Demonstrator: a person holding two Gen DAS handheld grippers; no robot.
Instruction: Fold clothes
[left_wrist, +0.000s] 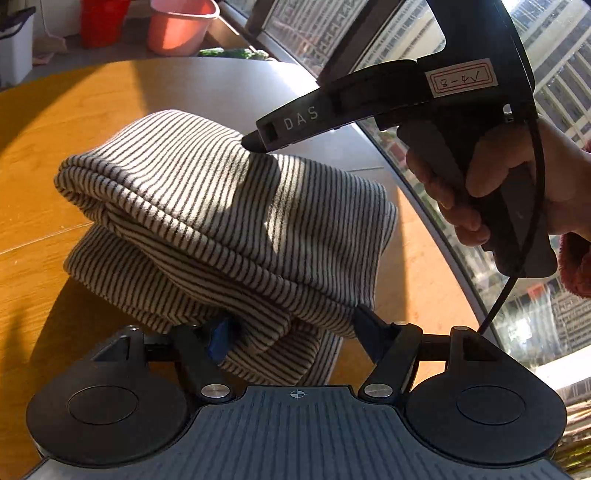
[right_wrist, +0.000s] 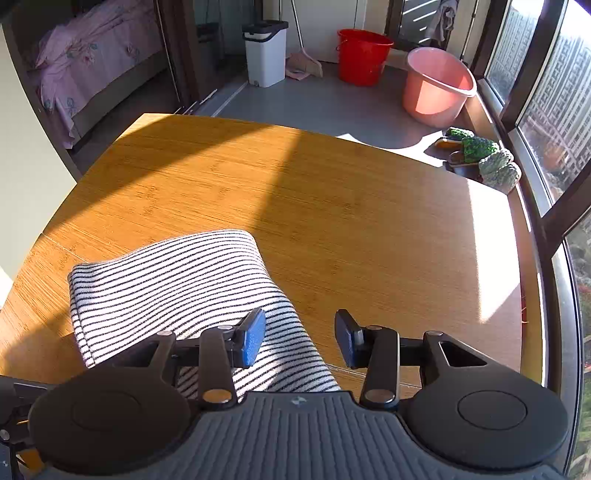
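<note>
Now striped garment between left fingers.

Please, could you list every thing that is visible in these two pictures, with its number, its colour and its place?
striped folded knit garment: 1, white with dark stripes, on the table, near left
wooden table top: 1, honey brown, centre
pink plastic basin: 1, pink, floor by the window
red plastic bucket: 1, red, floor behind the basin
white lidded bin: 1, white with dark lid, floor at back
knitted slippers: several, green and grey-green, window sill
bed with pink cover: 1, pink, room at far left
left tongs: 1, black, garment bunched between the fingers
right tongs: 1, black with blue pads, open above the garment's edge
</note>
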